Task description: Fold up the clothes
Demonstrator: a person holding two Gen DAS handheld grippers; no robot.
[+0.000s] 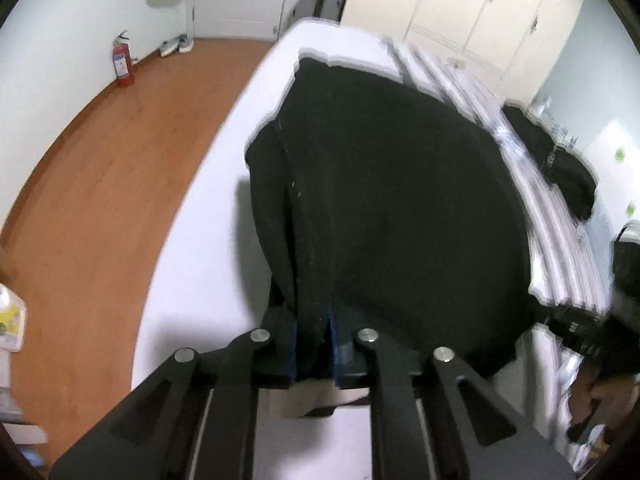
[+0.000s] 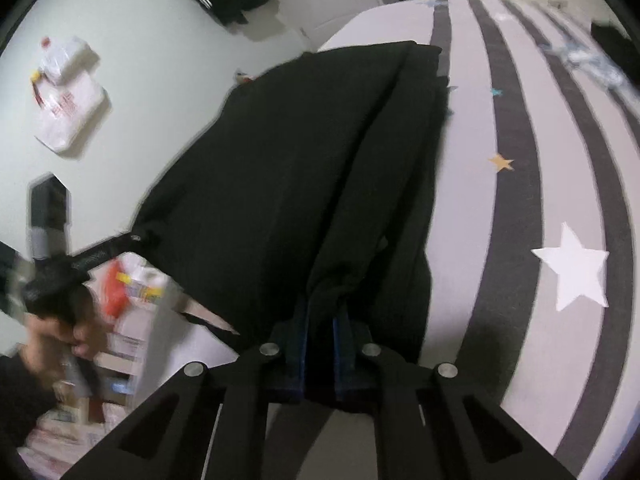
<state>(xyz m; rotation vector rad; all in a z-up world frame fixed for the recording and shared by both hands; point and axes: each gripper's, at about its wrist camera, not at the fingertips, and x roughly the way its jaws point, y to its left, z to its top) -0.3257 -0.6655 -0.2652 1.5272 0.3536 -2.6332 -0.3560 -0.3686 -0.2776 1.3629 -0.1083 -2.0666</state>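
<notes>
The black garment [image 1: 384, 200] is matt woven cloth with a stitched seam, soft and creased where it bunches. The bed sheet [image 2: 520, 208] is smooth matt cloth, printed with grey stripes and stars. The left gripper [image 1: 314, 344] and right gripper [image 2: 322, 352] look like matt black plastic with shiny metal pins and blue pads. The floor [image 1: 120, 168] is smooth wood-look board with a faint sheen. The fire extinguisher [image 1: 122, 62] is glossy red metal.
</notes>
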